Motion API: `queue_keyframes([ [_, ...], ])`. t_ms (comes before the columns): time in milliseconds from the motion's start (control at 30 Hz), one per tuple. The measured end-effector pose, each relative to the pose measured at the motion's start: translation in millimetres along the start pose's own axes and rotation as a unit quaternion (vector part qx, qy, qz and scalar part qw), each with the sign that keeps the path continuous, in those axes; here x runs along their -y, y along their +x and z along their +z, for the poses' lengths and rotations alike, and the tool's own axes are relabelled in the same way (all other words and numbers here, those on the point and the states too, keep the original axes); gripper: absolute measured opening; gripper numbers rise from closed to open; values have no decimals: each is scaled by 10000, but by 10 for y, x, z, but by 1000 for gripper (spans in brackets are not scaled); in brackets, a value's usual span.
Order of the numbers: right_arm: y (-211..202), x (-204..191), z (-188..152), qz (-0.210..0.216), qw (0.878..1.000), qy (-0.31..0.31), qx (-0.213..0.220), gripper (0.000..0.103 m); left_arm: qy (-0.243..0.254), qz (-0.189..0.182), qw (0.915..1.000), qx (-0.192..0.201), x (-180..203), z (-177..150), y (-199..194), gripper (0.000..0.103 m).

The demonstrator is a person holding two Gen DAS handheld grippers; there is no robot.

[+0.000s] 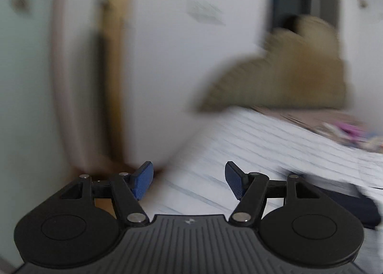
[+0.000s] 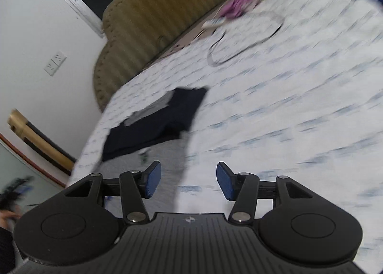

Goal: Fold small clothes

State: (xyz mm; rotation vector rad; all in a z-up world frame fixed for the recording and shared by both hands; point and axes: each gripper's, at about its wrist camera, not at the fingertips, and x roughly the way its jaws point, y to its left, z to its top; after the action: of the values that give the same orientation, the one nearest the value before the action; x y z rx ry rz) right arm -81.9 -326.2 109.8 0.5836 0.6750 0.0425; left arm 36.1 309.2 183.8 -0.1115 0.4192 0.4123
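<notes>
We saw both the left gripper (image 1: 189,180) and right gripper (image 2: 188,181) parted, textured blue pads gripping nothing; the dark folded garment (image 2: 158,120) lay flat on the patterned white bedsheet (image 2: 287,111).

A bed (image 2: 299,96) covered with a white sheet patterned in faint blue rows is seen in both wrist views, much blurred. On it, near its left edge in the right wrist view, a dark navy garment (image 2: 158,123) is laid flat, overlapping a grey garment (image 2: 165,161) just below it. Farther up the sheet a looped grey cable (image 2: 244,41) is spread, and beside it a crumpled purple cloth (image 2: 235,5) is found near the padded headboard (image 2: 153,15)
</notes>
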Motion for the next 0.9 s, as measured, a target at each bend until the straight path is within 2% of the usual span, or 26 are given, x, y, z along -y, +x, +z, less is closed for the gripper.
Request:
queue_keyframes([
  [33, -173, 4, 22, -216, 9996, -112, 114, 60, 16, 380, 9991, 205, -138, 111, -89, 67],
  [67, -322, 18, 57, -387, 9988, -168, 241, 61, -91, 555, 9980, 293, -254, 191, -157, 68],
  [100, -440, 40, 96, -471, 9981, -148, 367, 64, -267, 478, 9982, 261, -325, 227, -196, 68],
  [167, -590, 62, 122, -375, 9977, 7, 563, 67, -573, -26, 9984, 5, -297, 139, -203, 68],
  [233, -568, 50, 59, -12, 9980, 206, 594, 70, -565, -522, 9967, -250, 8, -143, -187, 68],
  [267, -492, 21, -5, 189, 9981, 291, 513, 70, -475, -843, 9940, -507, 229, -340, -160, 68],
  [367, -106, -138, -313, 512, 9981, 336, -41, 70, -112, -1763, 9743, -1401, 1032, -1083, -130, 68],
  [467, 318, -238, -705, 605, 9941, 541, -722, 70, 447, -2414, 9504, -1910, 1746, -1723, -235, 68],
  [500, 425, -263, -832, 610, 9921, 600, -922, 70, 841, -2417, 9475, -1917, 1941, -1886, -280, 69],
  [567, 587, -319, -1056, 529, 9897, 622, -1175, 70, 1799, -2060, 9470, -1684, 2278, -2142, -407, 68],
  [600, 634, -360, -1152, 394, 9899, 510, -1265, 71, 2176, -1963, 9440, -1516, 2368, -2237, -460, 68],
  [667, 669, -441, -1305, 36, 9917, 109, -1278, 71, 2955, -1717, 9334, -1095, 2486, -2431, -557, 68],
  [700, 664, -455, -1367, -68, 9919, -57, -1267, 71, 3190, -1646, 9273, -1065, 2484, -2495, -584, 68],
  [733, 671, -467, -1410, -106, 9918, -152, -1267, 71, 3273, -1691, 9225, -1150, 2483, -2546, -587, 68],
  [767, 670, -453, -1432, -97, 9919, -159, -1258, 71, 3240, -1756, 9214, -1233, 2477, -2577, -601, 68],
  [900, 683, -445, -1480, 41, 9917, -113, -1280, 71, 2958, -1859, 9259, -1439, 2450, -2566, -636, 68],
])
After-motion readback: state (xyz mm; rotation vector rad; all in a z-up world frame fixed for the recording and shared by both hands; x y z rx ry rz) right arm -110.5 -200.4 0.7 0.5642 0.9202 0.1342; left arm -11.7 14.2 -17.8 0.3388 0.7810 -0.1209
